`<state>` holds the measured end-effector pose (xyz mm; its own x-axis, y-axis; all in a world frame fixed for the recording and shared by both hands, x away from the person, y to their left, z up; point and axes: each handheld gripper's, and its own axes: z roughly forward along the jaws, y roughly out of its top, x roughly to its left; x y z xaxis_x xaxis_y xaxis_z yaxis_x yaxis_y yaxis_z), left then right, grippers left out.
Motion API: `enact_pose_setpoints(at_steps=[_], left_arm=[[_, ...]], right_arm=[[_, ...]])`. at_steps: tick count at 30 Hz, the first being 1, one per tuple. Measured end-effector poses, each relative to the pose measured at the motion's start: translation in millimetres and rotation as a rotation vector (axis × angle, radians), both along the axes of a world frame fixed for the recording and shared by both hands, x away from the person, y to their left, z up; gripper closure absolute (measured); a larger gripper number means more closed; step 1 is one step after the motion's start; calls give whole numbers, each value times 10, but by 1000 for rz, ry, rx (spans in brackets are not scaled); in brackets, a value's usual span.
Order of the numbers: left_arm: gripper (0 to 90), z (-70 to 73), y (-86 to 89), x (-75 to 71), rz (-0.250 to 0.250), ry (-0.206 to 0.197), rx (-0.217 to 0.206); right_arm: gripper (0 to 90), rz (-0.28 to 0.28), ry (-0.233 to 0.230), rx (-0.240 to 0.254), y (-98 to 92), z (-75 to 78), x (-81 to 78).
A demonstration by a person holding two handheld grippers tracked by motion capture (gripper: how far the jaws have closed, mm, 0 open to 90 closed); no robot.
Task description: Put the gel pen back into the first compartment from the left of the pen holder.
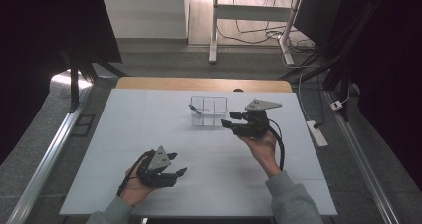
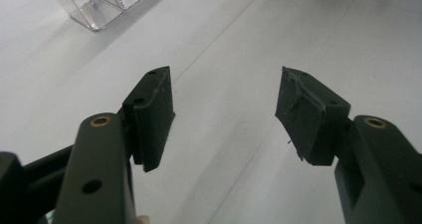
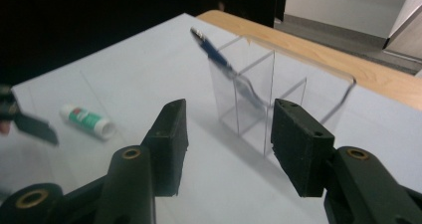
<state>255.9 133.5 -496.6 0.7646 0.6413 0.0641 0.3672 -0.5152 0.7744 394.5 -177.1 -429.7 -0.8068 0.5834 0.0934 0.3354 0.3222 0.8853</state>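
Apparently the pen is already stowed: the blue pen with a silver clip [image 3: 219, 59] leans in the left compartment of the clear plastic divided organiser [image 1: 209, 111], centre of the high view, on the white counter [image 1: 149, 134]. Just right of it, the right gripper [image 1: 229, 119] has its jaws spread, nothing between them. Lower left, the left gripper [image 1: 176, 164] hovers spread and empty too. A small white glue stick with a green label [image 3: 87, 120] lies at the left of the right gripper view; likely next, it calls for a reach and pinch across its barrel.
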Motion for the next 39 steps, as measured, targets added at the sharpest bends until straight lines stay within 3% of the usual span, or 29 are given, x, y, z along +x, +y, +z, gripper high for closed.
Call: enact_pose_setpoints(at_steps=[8, 20, 24, 39], left_arm=[[391, -7, 36, 19, 9, 4, -2], [391, -18, 65, 31, 15, 11, -1], [390, -22, 69, 33, 19, 13, -4], [390, -24, 120, 17, 22, 16, -18]], right_arm=[[474, -18, 11, -46, -259, -174, -256], [466, -58, 19, -116, -544, -275, -466], [462, -70, 16, -151, -608, -287, -476], [444, -98, 61, -200, -711, -319, -370]])
